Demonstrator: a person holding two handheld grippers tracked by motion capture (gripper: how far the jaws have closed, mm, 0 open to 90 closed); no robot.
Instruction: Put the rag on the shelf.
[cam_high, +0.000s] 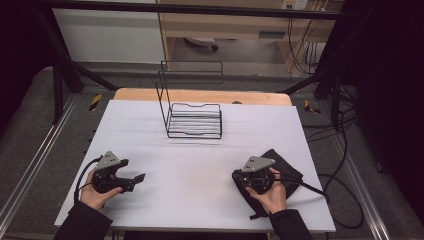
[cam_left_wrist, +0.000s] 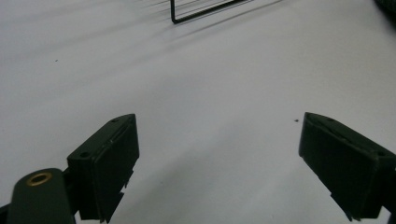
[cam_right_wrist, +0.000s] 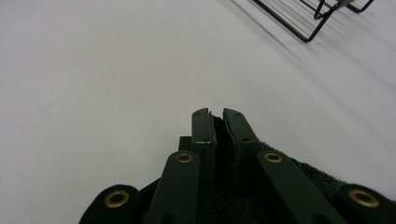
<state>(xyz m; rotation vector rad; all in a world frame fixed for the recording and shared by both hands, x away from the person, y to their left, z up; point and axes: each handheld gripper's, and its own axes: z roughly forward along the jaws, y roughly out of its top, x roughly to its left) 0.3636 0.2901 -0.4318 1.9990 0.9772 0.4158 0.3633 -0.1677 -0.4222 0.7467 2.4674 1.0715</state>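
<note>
The right hand-held gripper (cam_high: 239, 176) is clamped on the near-left edge of the black cloth (cam_high: 285, 167), which lies at the right front of the white worktop (cam_high: 190, 165); in the right gripper view the jaws stand almost together with a thin fold of dark terry pinched between them. The left hand-held gripper (cam_high: 137, 179) rests at the left front with its jaws wide apart and nothing between them. The step looks like lifting or pulling the cloth by this edge, perhaps toward the wire rack (cam_high: 192, 120) at the back. To do it well, keep the pinch firm and raise the edge slowly, since only a thin bite is held and could slip. Bringing the left one across to a second corner would keep the cloth from bunching.
</note>
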